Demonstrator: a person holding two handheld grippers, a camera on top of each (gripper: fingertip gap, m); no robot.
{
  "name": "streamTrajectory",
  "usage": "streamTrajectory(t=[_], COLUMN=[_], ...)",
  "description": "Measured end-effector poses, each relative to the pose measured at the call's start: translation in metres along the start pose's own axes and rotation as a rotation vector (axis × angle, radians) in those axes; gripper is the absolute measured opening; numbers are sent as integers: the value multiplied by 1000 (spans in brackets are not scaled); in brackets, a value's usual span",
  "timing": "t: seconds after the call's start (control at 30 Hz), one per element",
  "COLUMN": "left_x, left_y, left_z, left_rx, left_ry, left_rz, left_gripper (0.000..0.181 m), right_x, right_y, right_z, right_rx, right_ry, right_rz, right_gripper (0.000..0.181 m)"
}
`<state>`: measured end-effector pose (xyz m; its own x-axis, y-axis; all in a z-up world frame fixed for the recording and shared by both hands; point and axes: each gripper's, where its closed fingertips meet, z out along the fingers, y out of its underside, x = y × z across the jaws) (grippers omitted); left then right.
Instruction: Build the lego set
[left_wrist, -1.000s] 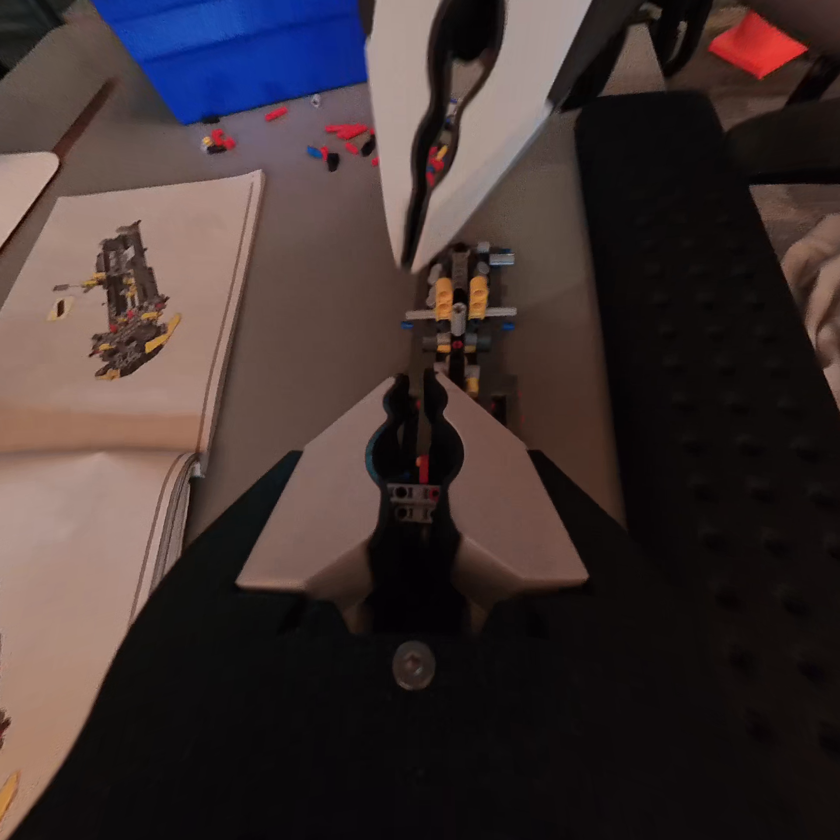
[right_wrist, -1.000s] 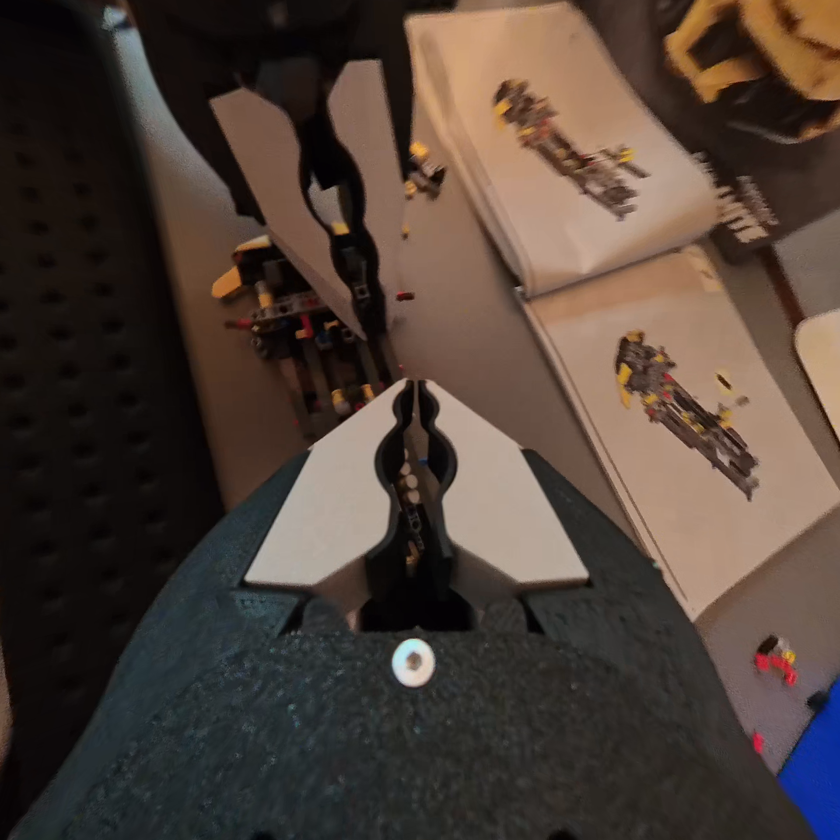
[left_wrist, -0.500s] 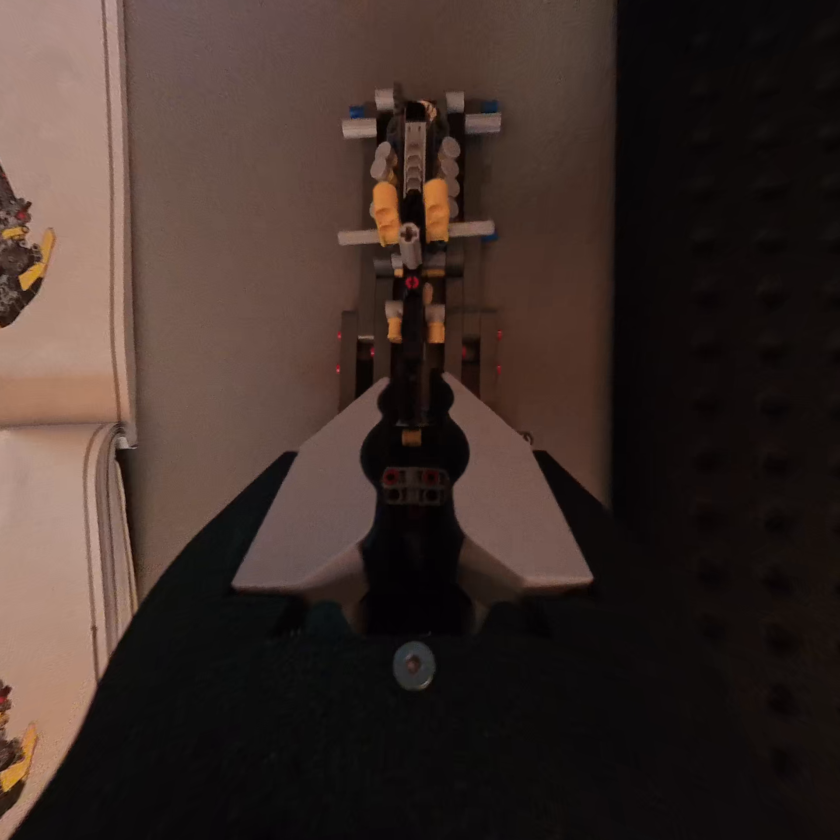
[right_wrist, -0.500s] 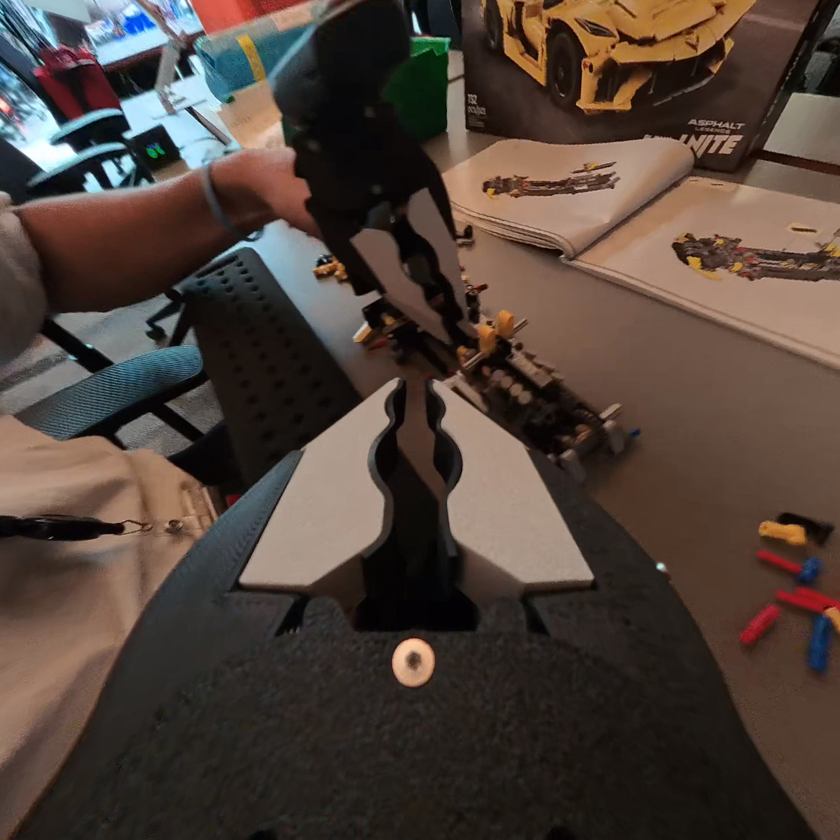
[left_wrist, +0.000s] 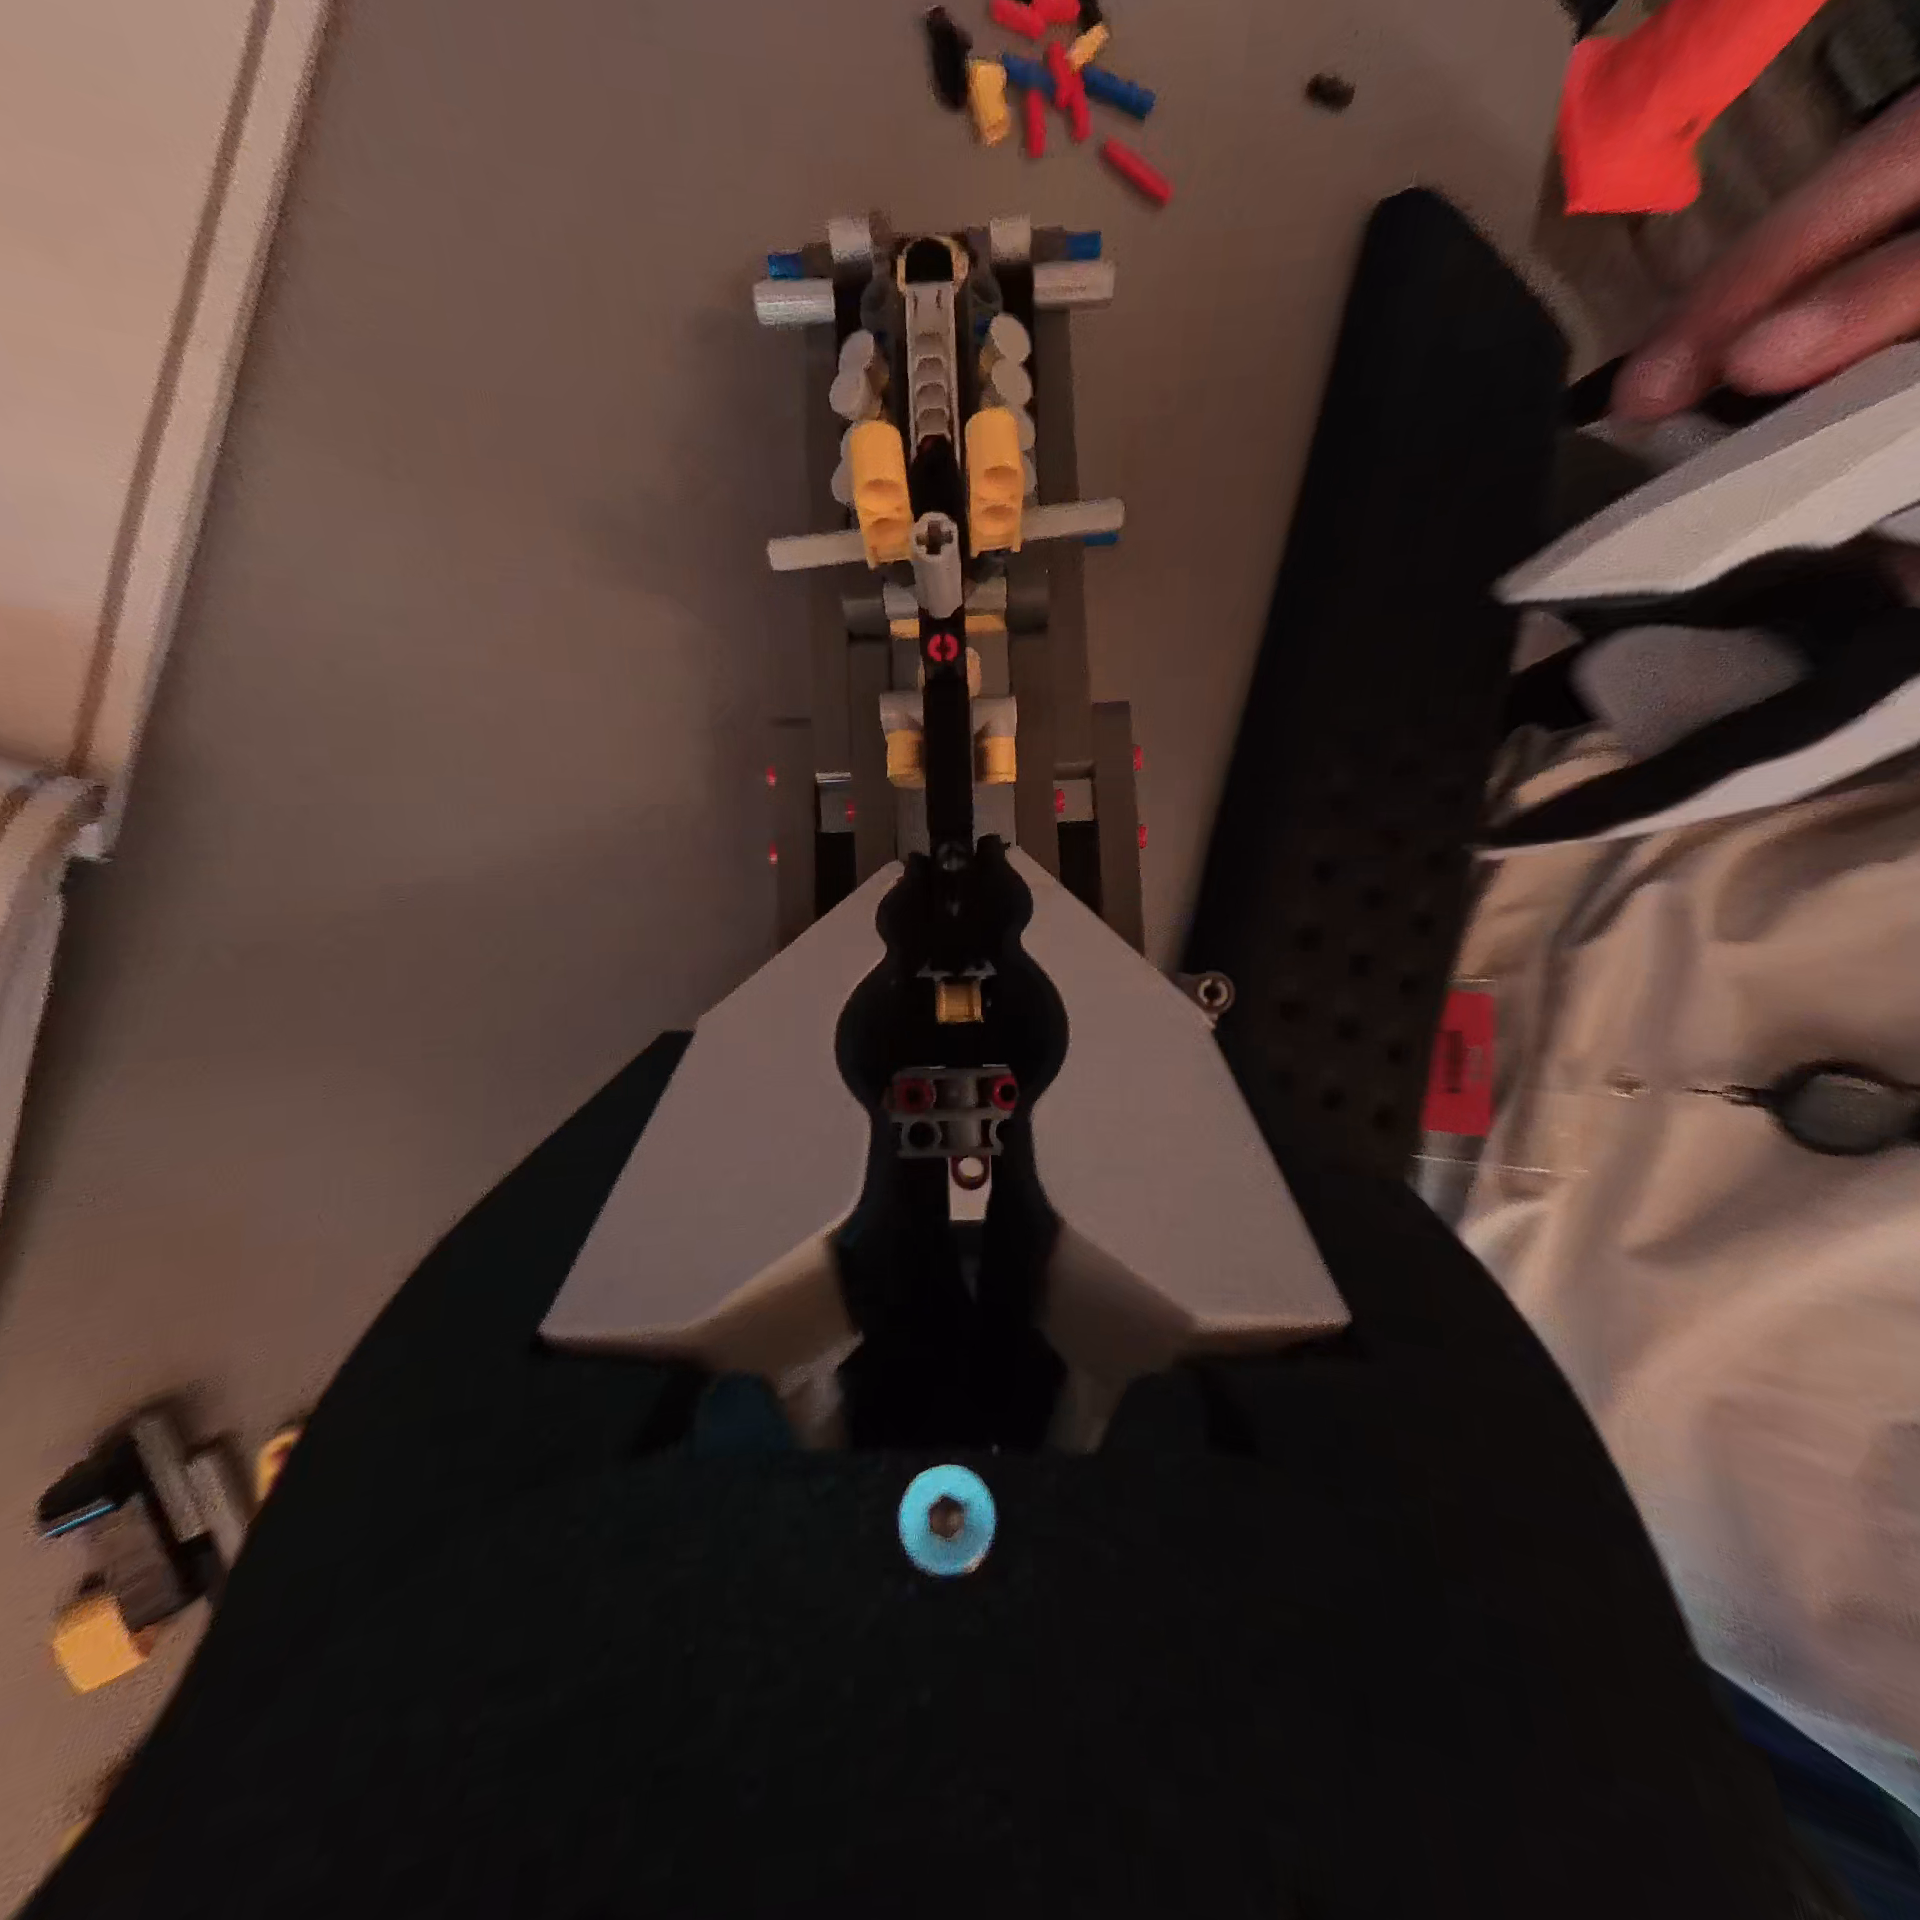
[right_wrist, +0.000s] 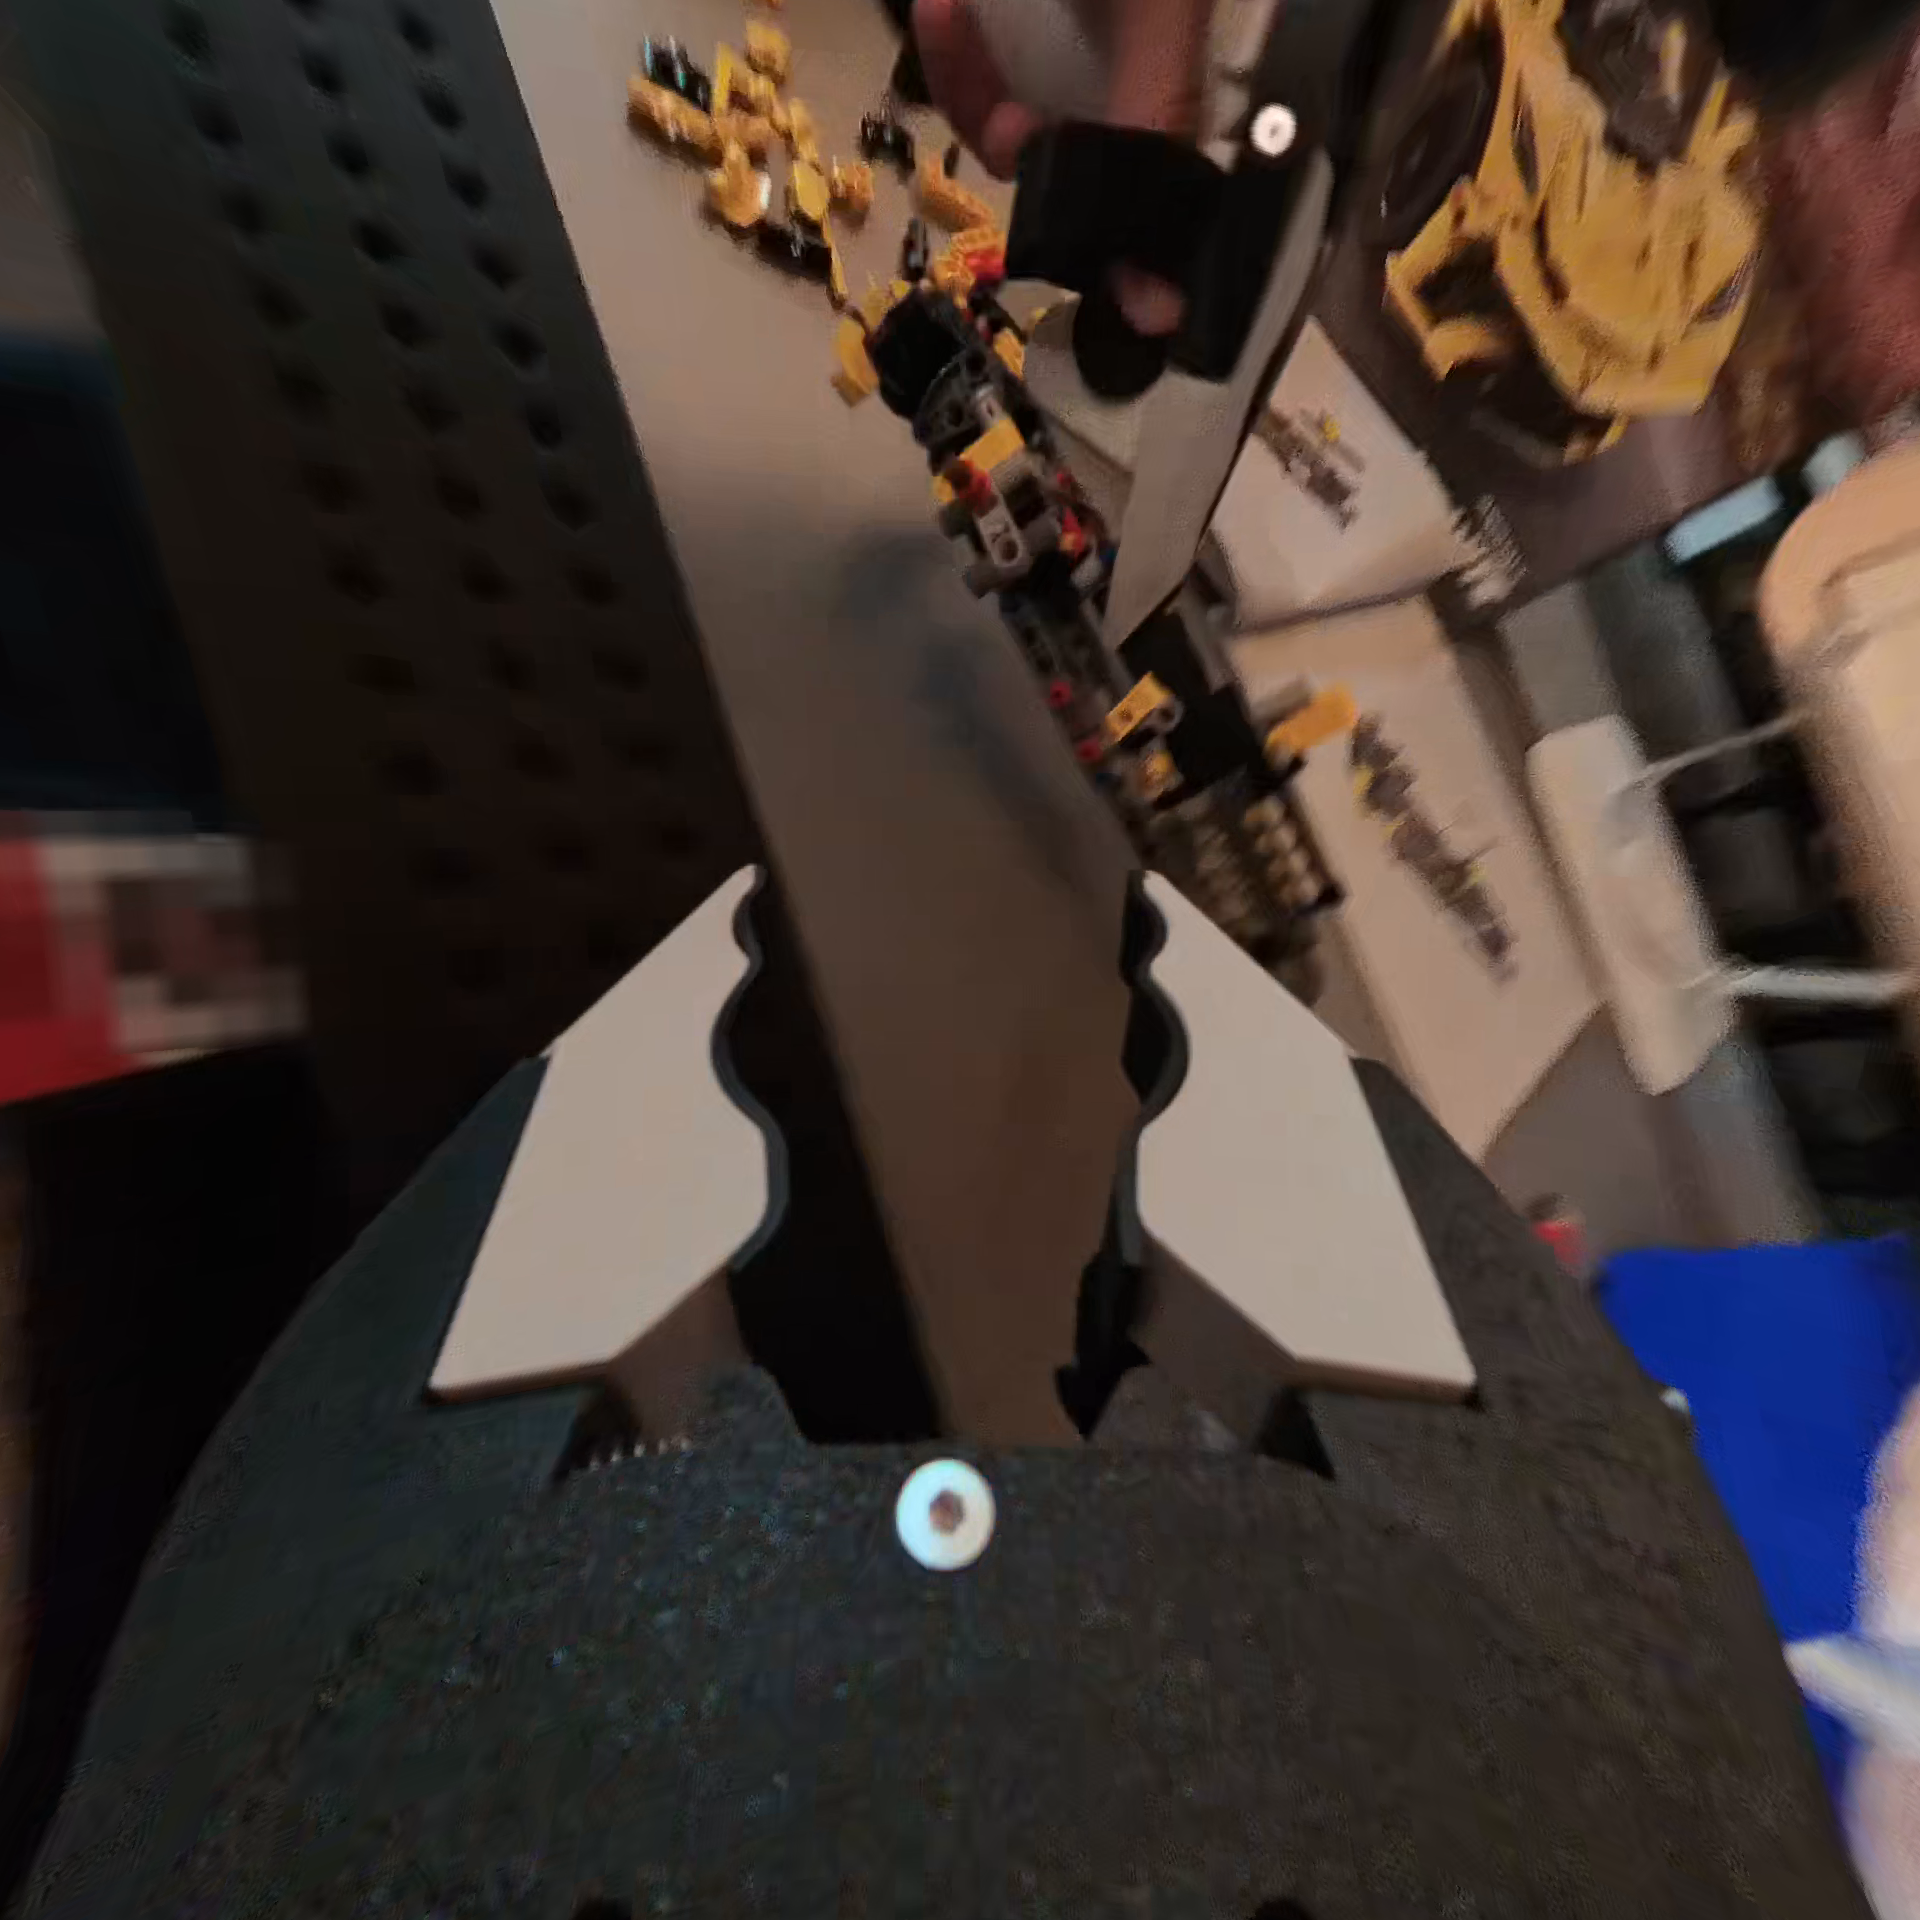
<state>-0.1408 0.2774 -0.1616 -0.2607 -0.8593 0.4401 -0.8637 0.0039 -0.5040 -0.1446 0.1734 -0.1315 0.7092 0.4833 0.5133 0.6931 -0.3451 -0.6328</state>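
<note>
The lego chassis (left_wrist: 940, 540) is a long black and grey frame with yellow connectors and light grey axles, lying on the tan table (left_wrist: 468, 727). My left gripper (left_wrist: 951, 868) is shut on its near end, and a grey block with red pins sits between the fingers. My right gripper (right_wrist: 943, 894) is open and empty, away from the model. It also shows at the right edge of the left wrist view (left_wrist: 1507, 717), held by a hand. The right wrist view shows the left gripper (right_wrist: 1127, 613) on the chassis (right_wrist: 1081, 665).
Loose red, blue and yellow pins (left_wrist: 1049, 83) lie beyond the chassis. The open instruction booklet (left_wrist: 114, 312) is on the left. A small sub-assembly (left_wrist: 135, 1527) lies near left. A black perforated chair back (left_wrist: 1382, 623) runs along the right. Also visible: yellow pieces (right_wrist: 790, 156), a blue bin (right_wrist: 1766, 1403). The gap from one gripper's tips to the other's is roughly 12 cm. The small sub-assembly (left_wrist: 135, 1527) lies some 15 cm from my left tips, 30 cm from my right tips.
My right gripper has gone from shut at the model to wide open and has swung away to the side. My left gripper has kept its hold on the chassis.
</note>
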Motion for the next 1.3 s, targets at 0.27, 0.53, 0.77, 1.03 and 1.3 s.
streamTrajectory(t=[0.27, 0.53, 0.77, 1.03, 1.3], left_x=[37, 56, 53, 32, -33], left_y=[-9, -4, -4, -8, -16], left_z=[-15, -13, -11, -16, -2], left_rx=[-45, -39, -34, 23, 106], left_ry=[23, 44, 48, 17, -334], left_rz=[-22, -16, -14, -37, 108], left_gripper=[5, 5, 5, 6, 5], right_x=[39, 34, 37, 49, 97], right_y=[-31, -29, -27, -40, 10], right_z=[52, 66, 68, 46, 34], right_rx=[-68, -87, -107, 43, 279], right_ry=[-7, 53, 65, 217, 88], right_rz=[-398, -498, -496, -398, 379], right_gripper=[72, 47, 37, 65, 63])
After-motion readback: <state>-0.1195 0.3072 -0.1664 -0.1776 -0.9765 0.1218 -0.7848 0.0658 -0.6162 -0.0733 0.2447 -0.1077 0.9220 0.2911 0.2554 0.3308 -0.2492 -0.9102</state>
